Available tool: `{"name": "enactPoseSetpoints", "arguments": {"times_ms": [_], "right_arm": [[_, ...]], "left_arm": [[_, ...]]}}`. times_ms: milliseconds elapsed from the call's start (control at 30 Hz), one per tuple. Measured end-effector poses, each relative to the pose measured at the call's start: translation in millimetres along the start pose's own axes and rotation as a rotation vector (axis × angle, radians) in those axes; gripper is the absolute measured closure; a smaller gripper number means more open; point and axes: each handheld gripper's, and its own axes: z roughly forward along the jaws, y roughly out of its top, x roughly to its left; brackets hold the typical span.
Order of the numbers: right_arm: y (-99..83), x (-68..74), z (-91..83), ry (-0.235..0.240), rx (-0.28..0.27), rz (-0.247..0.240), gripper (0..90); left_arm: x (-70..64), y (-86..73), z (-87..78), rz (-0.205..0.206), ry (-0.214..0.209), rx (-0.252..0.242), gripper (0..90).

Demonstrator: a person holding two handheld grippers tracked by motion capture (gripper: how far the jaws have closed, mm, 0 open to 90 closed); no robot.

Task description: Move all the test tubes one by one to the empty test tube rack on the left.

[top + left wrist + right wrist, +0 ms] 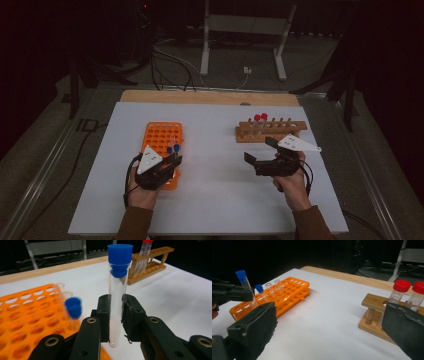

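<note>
The right tool (329, 332) stands with its jaws wide apart over the white surface (329, 312). At ten o'clock, the left tool (249, 295) grips a blue-capped test tube (244, 281) beside the orange tube rack (284, 293). At three o'clock, two red-capped tubes (398, 292) stand in a wooden rack (372, 315).

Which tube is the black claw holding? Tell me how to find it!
Start at the orange plastic rack full of round holes on the left side of the white table. At the rack's right edge, the left gripper pinches a clear plastic tube with a blue cap upright between its black jaws. The other blue-capped tube stands in the rack; this one is lifted out.
</note>
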Motion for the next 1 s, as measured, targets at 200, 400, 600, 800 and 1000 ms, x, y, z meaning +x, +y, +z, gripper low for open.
{"name": "enactPoseSetpoints", "arguments": {"times_ms": [200, 400, 600, 800, 1000], "right_arm": [[-0.1, -0.4, -1.0, -0.002, -0.005, 0.005, 0.0], [-0.9, 0.2, 0.5, 0.003, -0.004, 0.002, 0.1], [-1.1, -0.1, -0.1, 0.006, -0.006, 0.001, 0.1], [-1.5, -0.3, -0.4, 0.008, -0.005, 0.001, 0.1], [-2.4, 0.1, 1.0, 0.011, 0.002, 0.002, 0.1]], "left_arm": [[7.2, -4.9, -4.0, 0.003, 0.037, -0.012, 77.2], [9.6, -9.8, 2.2, 0.013, 0.075, -0.001, 77.2], [9.0, -16.7, 3.3, 0.019, 0.093, 0.055, 77.2], [6.8, -21.0, 12.7, 0.024, 0.111, 0.144, 77.6], [8.6, -21.8, 15.2, 0.006, 0.113, 0.195, 78.1]]}}
